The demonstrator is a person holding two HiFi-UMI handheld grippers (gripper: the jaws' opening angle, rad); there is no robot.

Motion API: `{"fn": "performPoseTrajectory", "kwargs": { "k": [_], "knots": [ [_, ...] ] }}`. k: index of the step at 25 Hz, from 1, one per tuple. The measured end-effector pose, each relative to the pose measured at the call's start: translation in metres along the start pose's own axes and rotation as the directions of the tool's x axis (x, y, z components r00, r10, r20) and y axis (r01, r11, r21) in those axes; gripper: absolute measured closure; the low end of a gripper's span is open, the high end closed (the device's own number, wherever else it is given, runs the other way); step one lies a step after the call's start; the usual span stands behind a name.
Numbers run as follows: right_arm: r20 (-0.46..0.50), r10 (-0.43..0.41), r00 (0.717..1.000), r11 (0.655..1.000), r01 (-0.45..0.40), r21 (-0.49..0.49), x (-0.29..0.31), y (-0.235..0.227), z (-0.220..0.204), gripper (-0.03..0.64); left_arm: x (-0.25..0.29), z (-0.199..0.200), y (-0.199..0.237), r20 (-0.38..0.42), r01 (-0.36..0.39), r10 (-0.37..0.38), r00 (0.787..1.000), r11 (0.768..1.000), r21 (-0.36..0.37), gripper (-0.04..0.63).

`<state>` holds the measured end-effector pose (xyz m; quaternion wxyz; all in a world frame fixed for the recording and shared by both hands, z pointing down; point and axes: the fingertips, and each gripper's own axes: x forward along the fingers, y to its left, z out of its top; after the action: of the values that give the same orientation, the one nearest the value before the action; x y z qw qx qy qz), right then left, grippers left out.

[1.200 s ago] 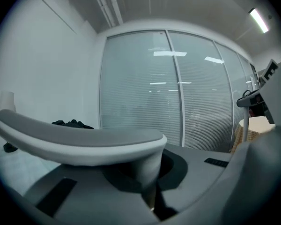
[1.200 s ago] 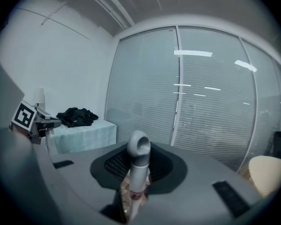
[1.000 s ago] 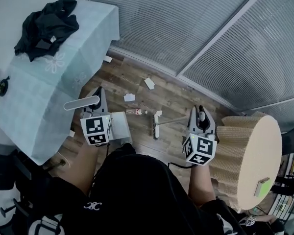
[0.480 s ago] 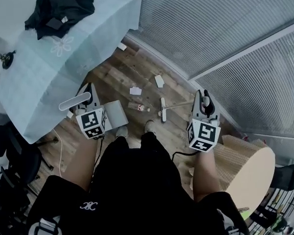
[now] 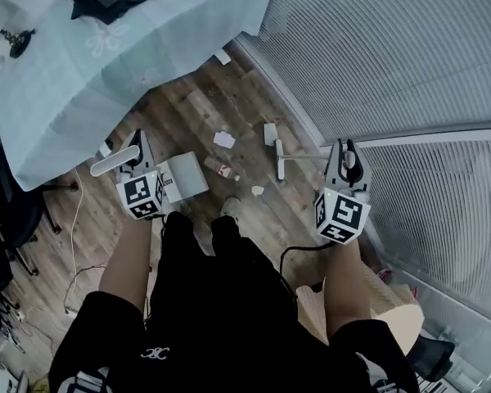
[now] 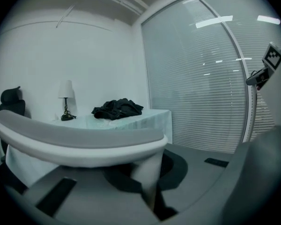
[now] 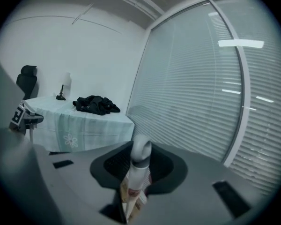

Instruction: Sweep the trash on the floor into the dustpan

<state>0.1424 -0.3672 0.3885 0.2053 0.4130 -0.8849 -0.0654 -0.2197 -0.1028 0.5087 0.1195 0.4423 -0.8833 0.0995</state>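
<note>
Dim cool light, fisheye-warped dark edges

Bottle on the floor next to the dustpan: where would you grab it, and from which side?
Mid-body of the bottle, from straight above, tongs closing across its short width. It lies on its side flat on the floor, so no end stands free, and the dustpan sits close beside one end, probably blocking a sideways approach.

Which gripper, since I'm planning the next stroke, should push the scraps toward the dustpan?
The right gripper: its jaws grip the broom, whose head lies near the paper scraps and bottle. The left gripper only holds the dustpan by its handle.
</note>
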Motion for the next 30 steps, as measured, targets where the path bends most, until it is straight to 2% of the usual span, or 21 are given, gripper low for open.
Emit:
{"fn": "performPoseTrajectory", "kwargs": {
  "k": [3,7,11,14,21,27,30],
  "knots": [
    [0.032,0.028,0.999,0.999,-0.027,-0.047,0.031,-0.007,-0.004,0.523,-0.001,-0.014,0.000,-0.021,-0.070,0.070,0.997,0.997,-0.028,0.598],
    [0.027,0.079,0.997,0.990,-0.075,-0.121,0.063,0.000,-0.014,0.522,0.000,-0.031,-0.006,-0.048,-0.116,0.114,0.992,0.992,-0.049,0.598],
    [0.024,0.139,0.990,0.974,-0.133,-0.184,0.082,0.034,-0.029,0.522,-0.001,-0.046,-0.006,-0.063,-0.143,0.138,0.988,0.988,-0.066,0.598],
    [0.008,0.187,0.982,0.962,-0.181,-0.204,0.088,0.067,-0.031,0.526,-0.001,-0.053,-0.009,-0.066,-0.132,0.128,0.990,0.989,-0.064,0.598],
    [-0.056,0.288,0.956,0.944,-0.293,-0.153,0.069,0.125,-0.036,0.531,-0.003,-0.068,-0.008,-0.087,-0.113,0.106,0.990,0.991,-0.076,0.598],
    [-0.094,0.368,0.925,0.926,-0.373,-0.050,0.049,0.170,-0.023,0.531,-0.003,-0.078,0.004,-0.107,-0.090,0.079,0.991,0.991,-0.101,0.598],
    [-0.099,0.429,0.898,0.899,-0.435,-0.052,0.033,0.196,-0.013,0.531,-0.005,-0.080,0.004,-0.109,-0.069,0.058,0.992,0.993,-0.096,0.597]
  ]
}}
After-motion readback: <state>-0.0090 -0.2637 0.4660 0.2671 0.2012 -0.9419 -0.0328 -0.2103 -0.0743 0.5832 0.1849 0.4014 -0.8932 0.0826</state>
